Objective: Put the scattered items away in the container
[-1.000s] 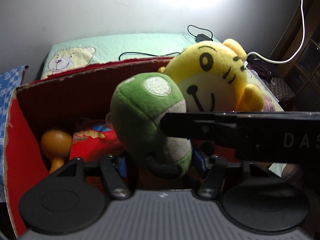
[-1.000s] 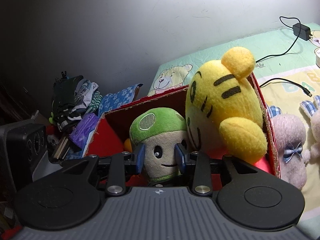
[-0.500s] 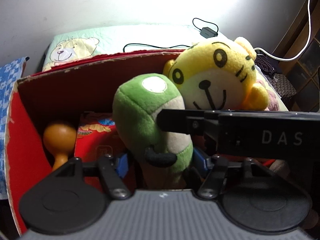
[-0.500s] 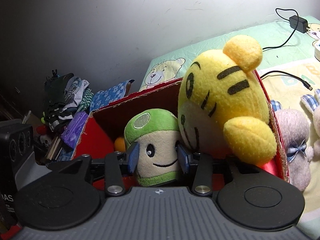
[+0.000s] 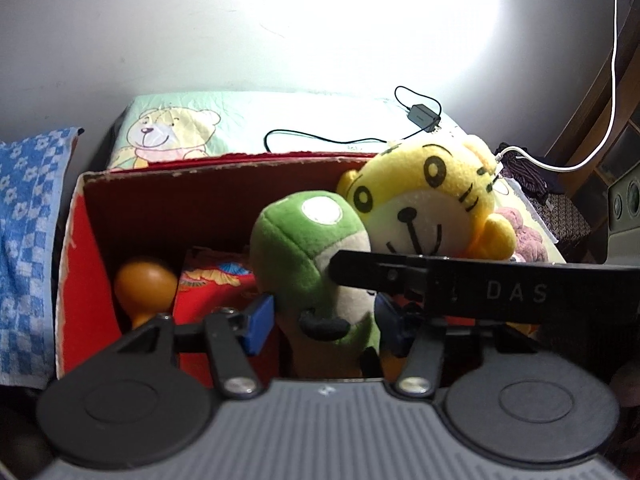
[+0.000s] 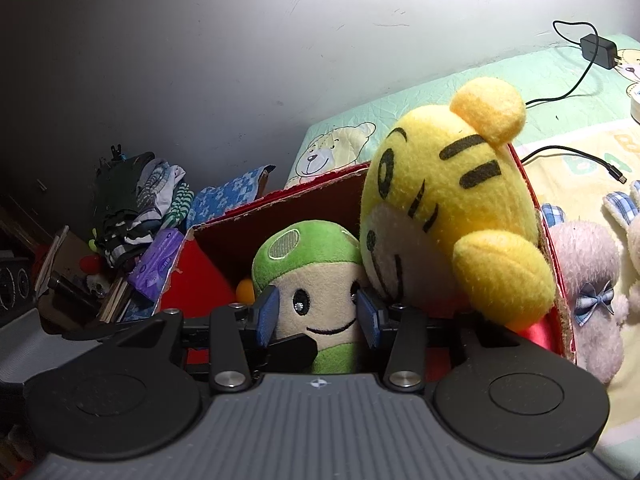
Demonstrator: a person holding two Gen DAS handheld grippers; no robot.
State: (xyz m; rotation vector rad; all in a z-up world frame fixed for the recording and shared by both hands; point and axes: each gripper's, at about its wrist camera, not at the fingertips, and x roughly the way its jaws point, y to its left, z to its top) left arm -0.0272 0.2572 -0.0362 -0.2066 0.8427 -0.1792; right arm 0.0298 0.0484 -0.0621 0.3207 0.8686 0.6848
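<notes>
Over the last second the green mushroom toy has sunk from above the rim to well down inside the red cardboard box, and the yellow tiger toy has settled against the box's right wall beside it; both grippers have dropped with it. That suggests the mushroom is at or near its resting spot, so the placing step looks almost done, with only the release left. The right gripper sits low at the near edge of the box, level and pointing in, its blue pads pressing the mushroom's cream face from both sides, so it is pinching the toy. The left gripper comes in from the near left side with its pads spread; the left pad stands clear of the toy, the right one is partly hidden behind the black bar of the other tool, so contact there cannot be told. An orange maraca and a red patterned packet already lie in the box's far left part. A pink plush toy lies outside on the bedspread, just right of the box, not yet tidied.
</notes>
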